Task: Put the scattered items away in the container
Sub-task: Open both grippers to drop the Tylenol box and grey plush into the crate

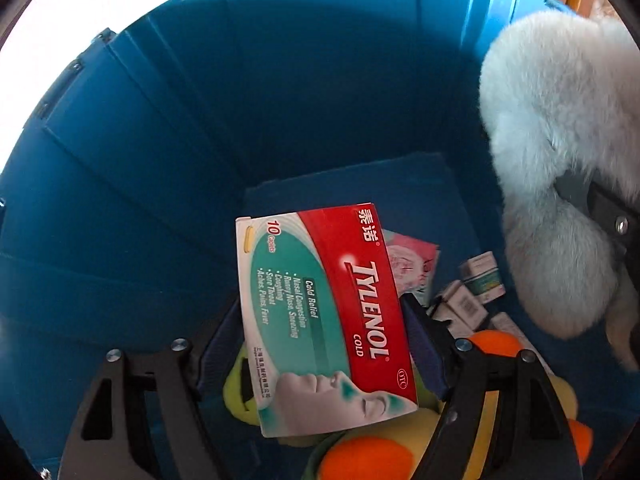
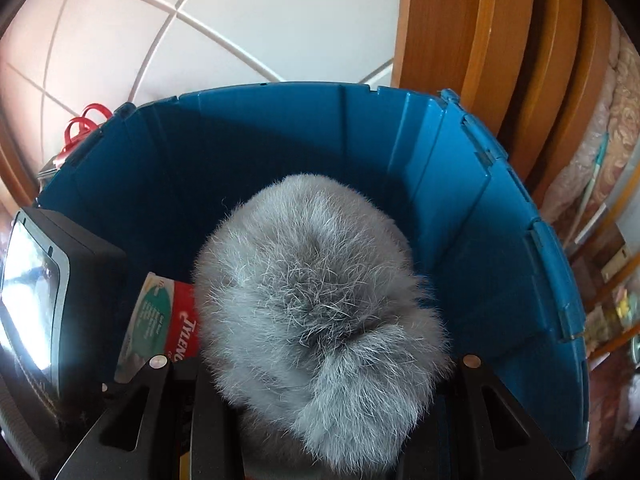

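Observation:
My left gripper (image 1: pixel 324 340) is inside the blue container (image 1: pixel 168 128), shut on a Tylenol Cold box (image 1: pixel 320 312) held flat between its fingers above the contents. My right gripper (image 2: pixel 320 392) is shut on a fluffy grey-blue fur item (image 2: pixel 316 304) and holds it over the container (image 2: pixel 500 240). The fur item also shows at the right of the left wrist view (image 1: pixel 560 160). The Tylenol box (image 2: pixel 168 316) shows at the lower left of the right wrist view.
On the container floor lie a yellow and orange plush toy (image 1: pixel 384 448), small white medicine boxes (image 1: pixel 476 284) and a pink packet (image 1: pixel 412 260). Outside stand wooden furniture (image 2: pixel 500 40), a tiled floor (image 2: pixel 240 12) and a red-handled object (image 2: pixel 82 124).

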A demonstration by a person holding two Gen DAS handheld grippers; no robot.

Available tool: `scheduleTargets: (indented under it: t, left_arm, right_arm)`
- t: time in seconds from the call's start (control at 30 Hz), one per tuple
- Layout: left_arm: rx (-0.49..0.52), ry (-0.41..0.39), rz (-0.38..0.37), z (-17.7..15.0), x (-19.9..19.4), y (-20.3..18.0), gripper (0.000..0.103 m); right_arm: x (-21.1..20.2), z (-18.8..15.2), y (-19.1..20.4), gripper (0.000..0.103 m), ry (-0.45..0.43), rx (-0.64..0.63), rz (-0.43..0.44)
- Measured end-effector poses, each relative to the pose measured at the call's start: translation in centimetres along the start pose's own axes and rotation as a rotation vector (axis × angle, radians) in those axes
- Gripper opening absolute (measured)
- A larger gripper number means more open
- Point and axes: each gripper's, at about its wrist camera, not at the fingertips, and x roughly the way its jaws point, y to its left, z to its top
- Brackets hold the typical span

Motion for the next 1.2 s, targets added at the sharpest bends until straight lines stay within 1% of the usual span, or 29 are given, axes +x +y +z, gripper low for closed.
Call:
scheduleTargets:
  t: [0.1,0.17,0.3,0.33,0.37,0.4,0.43,0.47,0.53,0.57,0.67,0.73,0.9,1.2]
  left_arm:
    - [-0.014,-0.004,0.0,0.1,-0.1,0.3,0.077]
    - [-0.019,-0.01,-0.001,0.1,-0.3,0.4,0.077]
    - [-0.015,-0.031,-0.007,0.2,-0.8,0.6,0.077]
    - [-0.016,-0.038,-0.017,0.3,-1.0,0.6,0.077]
    - [-0.015,-0.043,-0.026,0.3,-1.1,0.7,0.077]
    - [-0.006,-0.043,-0.03,0.4,-1.1,0.9,0.077]
    - [0.002,-0.047,-0.027,0.5,-1.3,0.9,0.077]
    - [0.004,-0.061,-0.025,0.6,-1.7,0.9,0.077]
    - [0.0,-0.101,-0.01,0.7,-2.3,1.1,0.077]
    - [0.002,-0.107,0.0,0.6,-2.3,1.3,0.077]
    - [0.005,-0.115,-0.017,1.0,-2.7,1.3,0.077]
    - [0.003,-0.111,-0.021,1.2,-3.3,0.6,0.077]
    - [-0.006,-0.08,-0.022,1.7,-2.8,1.0,0.077]
    - [-0.056,-0.086,-0.012,2.0,-2.9,1.9,0.077]
  right_arm:
    - [0.6,-0.5,0.5,0.037,0.002,-0.014,-0.01]
    - [0.9,-0.6,0.2,0.044,0.008,-0.001,-0.01]
    - [1.2,-0.7,0.2,0.051,0.01,0.007,-0.004]
    - [1.3,-0.7,0.4,0.055,0.005,0.006,-0.002]
    - [1.1,-0.7,0.4,0.063,-0.002,0.005,0.0]
    - [1.1,-0.6,0.3,0.068,-0.007,0.004,0.002]
    - [1.1,-0.6,0.2,0.075,-0.012,0.003,0.003]
    - [0.9,-0.6,0.2,0.081,-0.015,0.002,0.004]
    - [0.9,-0.5,0.1,0.082,-0.019,0.003,0.005]
    - [0.7,-0.6,0.0,0.082,-0.022,0.006,0.004]
    - [0.4,0.1,0.1,0.086,-0.025,0.02,0.0]
    - [0.0,0.2,-0.1,0.087,-0.027,0.032,0.001]
    - [0.0,0.6,-0.4,0.087,-0.029,0.047,0.004]
    - [-0.3,0.9,-0.5,0.088,-0.036,0.057,0.005]
